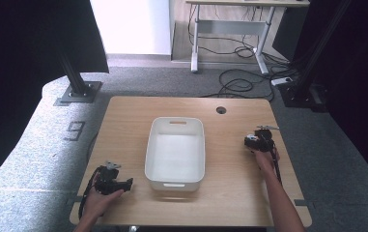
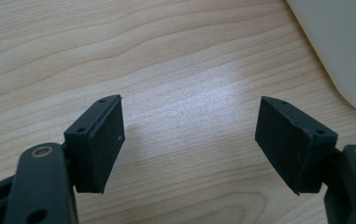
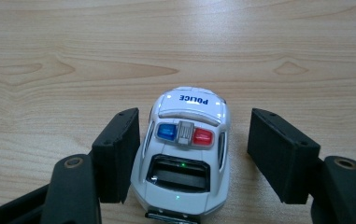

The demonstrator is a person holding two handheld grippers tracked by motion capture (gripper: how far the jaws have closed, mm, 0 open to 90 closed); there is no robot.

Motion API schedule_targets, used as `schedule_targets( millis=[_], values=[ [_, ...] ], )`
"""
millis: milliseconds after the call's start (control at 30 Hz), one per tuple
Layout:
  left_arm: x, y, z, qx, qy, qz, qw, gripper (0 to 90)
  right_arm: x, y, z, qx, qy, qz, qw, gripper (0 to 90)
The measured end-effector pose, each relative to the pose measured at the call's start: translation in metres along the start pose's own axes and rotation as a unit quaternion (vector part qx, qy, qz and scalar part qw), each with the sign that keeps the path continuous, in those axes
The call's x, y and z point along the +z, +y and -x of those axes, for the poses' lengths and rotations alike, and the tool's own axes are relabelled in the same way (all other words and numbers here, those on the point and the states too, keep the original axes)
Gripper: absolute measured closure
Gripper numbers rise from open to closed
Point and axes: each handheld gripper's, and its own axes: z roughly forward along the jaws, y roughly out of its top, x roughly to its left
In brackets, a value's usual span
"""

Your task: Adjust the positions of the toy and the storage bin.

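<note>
In the right gripper view, the right gripper (image 3: 192, 154) is seen with its jaws spread on either side of a white toy police car (image 3: 185, 158). The left pad lies just beside the car's flank, whether touching cannot be told, while a clear gap is left at the other pad (image 3: 278, 154), so the car is not pinched. The car stands on the wooden table (image 3: 73, 46), well to the right of the white bin (image 1: 175, 153) in the high view, where the right gripper (image 1: 258, 141) is held. The left gripper (image 2: 189, 140) is held with its fingers spread wide over bare wood, with nothing between them. It (image 1: 116, 182) is placed near the bin's near left corner.
</note>
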Motion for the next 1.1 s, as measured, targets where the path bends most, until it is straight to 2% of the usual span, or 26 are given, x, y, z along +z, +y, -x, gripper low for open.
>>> schedule_targets(
  millis=[167, 500, 633, 1100],
  values=[
    [0.0002, -0.0001, -0.0001, 0.001, -0.001, 0.000, 1.0000, 24.6, 0.0024, -0.0012, -0.0008, 0.006, -0.002, 0.002, 1.0000, 35.5],
    [0.0008, -0.0004, -0.0001, 0.002, -0.002, -0.001, 1.0000, 24.6, 0.0028, -0.0016, -0.0045, -0.005, -0.011, 0.003, 0.9999, 40.5],
    [0.0020, -0.0005, -0.0002, 0.001, -0.001, -0.002, 1.0000, 24.6, 0.0024, -0.0014, -0.0064, -0.009, -0.008, 0.004, 0.9999, 45.9],
    [0.0023, -0.0004, -0.0003, 0.002, -0.001, -0.003, 1.0000, 24.6, 0.0004, -0.0005, -0.0026, -0.006, 0.004, -0.002, 1.0000, 49.7]
  ],
)
